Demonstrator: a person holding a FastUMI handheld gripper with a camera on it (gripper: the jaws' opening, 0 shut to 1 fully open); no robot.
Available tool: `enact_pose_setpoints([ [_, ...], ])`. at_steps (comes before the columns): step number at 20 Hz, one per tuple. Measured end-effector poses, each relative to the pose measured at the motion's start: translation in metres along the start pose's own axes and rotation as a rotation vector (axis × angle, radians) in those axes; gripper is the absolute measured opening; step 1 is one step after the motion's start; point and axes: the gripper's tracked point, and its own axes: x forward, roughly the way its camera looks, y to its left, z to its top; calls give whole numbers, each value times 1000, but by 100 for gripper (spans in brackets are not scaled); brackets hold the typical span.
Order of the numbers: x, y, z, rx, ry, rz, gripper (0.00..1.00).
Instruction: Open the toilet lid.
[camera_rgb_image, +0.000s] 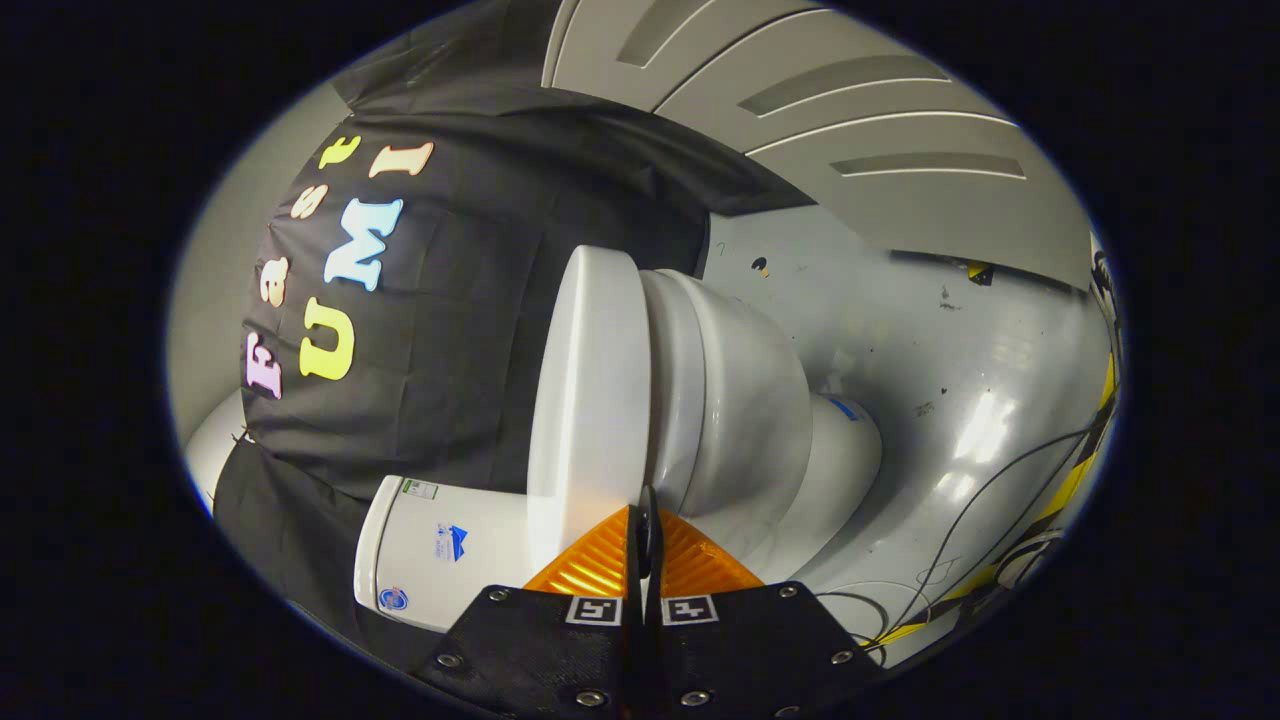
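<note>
Tool (646, 515) fingers closed together, holding nothing, tips near toilet lid (588, 400) edge; lid down on bowl (740, 400). Approach step; next: hook under rim, lift twd tank (440, 545).

Sharp, evenly lit fisheye view, edges strongly curved, glare on the floor (985, 425)

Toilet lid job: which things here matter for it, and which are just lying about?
For the job:
- closed white plastic toilet lid
- white ceramic toilet bowl under it
- white ceramic cistern
- hand-held gripper, fingers together, at the lid's edge

Lying about:
- thin black cables on the glossy grey floor
- yellow-and-black floor tape
</note>
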Motion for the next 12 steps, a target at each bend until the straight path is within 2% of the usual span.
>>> enact_pose_setpoints([
  [12, -12, 26, 6, -203, -4, -104, 0],
])
